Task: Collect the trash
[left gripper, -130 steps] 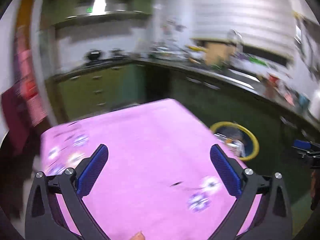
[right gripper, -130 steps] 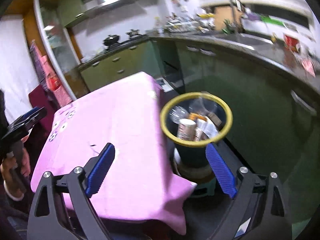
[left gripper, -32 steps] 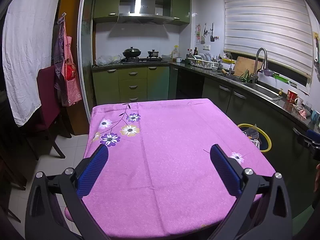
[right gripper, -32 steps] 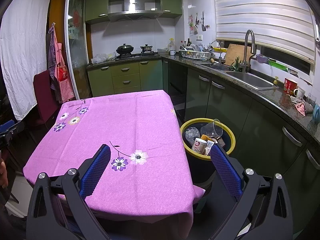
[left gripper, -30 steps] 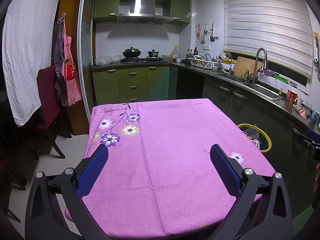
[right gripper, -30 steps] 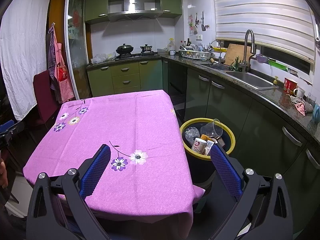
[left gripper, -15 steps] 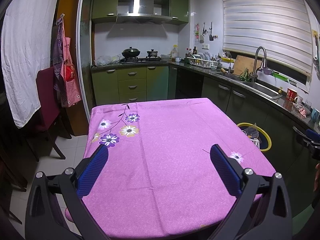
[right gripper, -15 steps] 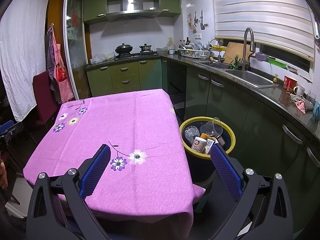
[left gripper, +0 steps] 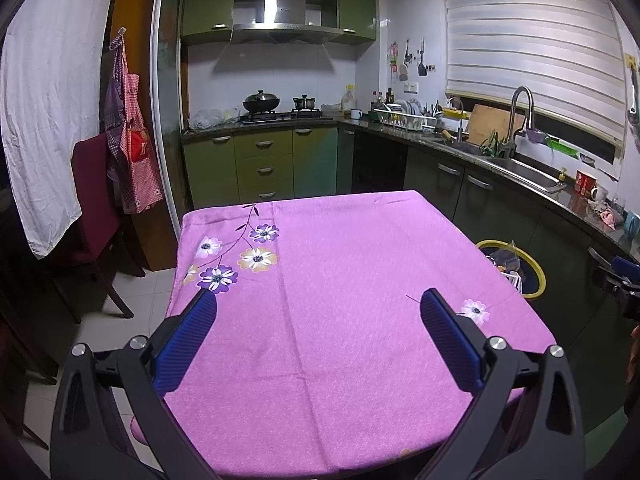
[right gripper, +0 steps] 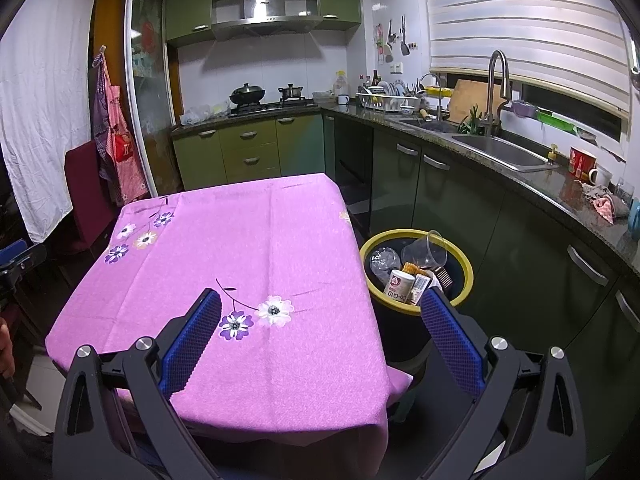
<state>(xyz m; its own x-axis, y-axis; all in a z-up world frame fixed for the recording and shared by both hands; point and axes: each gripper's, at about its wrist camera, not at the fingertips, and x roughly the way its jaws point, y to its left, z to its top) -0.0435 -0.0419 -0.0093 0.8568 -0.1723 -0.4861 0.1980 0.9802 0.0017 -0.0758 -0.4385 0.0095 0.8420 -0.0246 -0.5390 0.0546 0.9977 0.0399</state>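
The left hand-held gripper (left gripper: 316,320) hangs over the near end of the worktop (left gripper: 340,280), its blue-padded fingers (left gripper: 184,336) spread wide apart with nothing between them. The right hand-held gripper (right gripper: 320,320) is likewise spread wide and carries nothing; it sits above the near right corner of the worktop, one finger over the cloth and the other over the bin. A pink tablecloth (right gripper: 240,248) printed with purple, white and orange flowers (right gripper: 256,316) covers the worktop. The trash bin (right gripper: 464,280), dark with a yellow rim, stands on the floor just beside the worktop's right edge, between it and the dark green cabinets (right gripper: 520,248). Inside it lie a tilted clear plastic cup (right gripper: 426,252), a crumpled clear wrapper (right gripper: 382,260), a small white tub (right gripper: 398,286) and some packets. In the left wrist view only part of the bin's rim (left gripper: 536,276) shows past the cloth's edge, and the tip of the other gripper appears at the far right. Along the counter run a steel sink (right gripper: 500,152) and a tall tap (right gripper: 496,84).
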